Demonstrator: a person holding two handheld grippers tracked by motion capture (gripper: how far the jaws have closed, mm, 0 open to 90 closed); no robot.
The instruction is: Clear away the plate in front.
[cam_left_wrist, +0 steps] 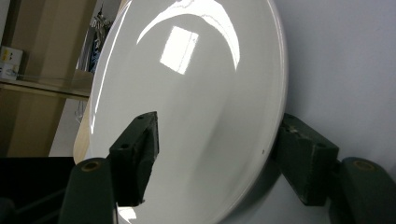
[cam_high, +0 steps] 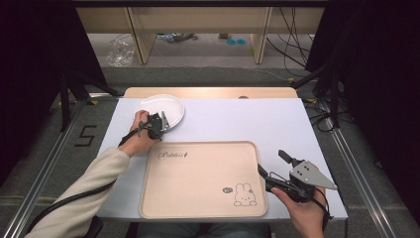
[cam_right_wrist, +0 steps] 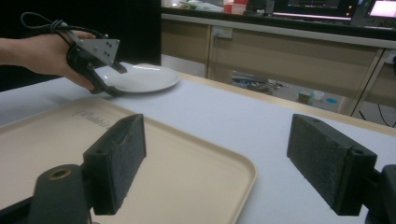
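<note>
1. The round white glossy plate (cam_high: 161, 109) sits at the far left of the pale grey tabletop (cam_high: 233, 121), just beyond the far left corner of the beige plastic tray with the rabbit drawing (cam_high: 198, 183). Plate and tray look close but apart.
2. The left gripper (cam_high: 161, 124) is at the plate's near rim. In the left gripper view one jaw lies over the plate's (cam_left_wrist: 196, 93) top face and the other under its outer edge, so the rim sits between them. I cannot tell whether the pads are pressing yet; the jaws straddle the rim with little room to spare.
3. The right gripper (cam_high: 275, 166) hovers beside the tray's right edge, jaws spread wide, nothing between them.
4. Judgement: the step in hand is taking hold of the plate by its rim, probably to carry it onto the tray.
5. To do it well: seat the rim deep between the pads before squeezing, since the glaze looks slippery. Lift level, and clear the tray's raised lip before lowering.
6. Risk: a shallow pinch may let the plate tip or slide out.
</note>
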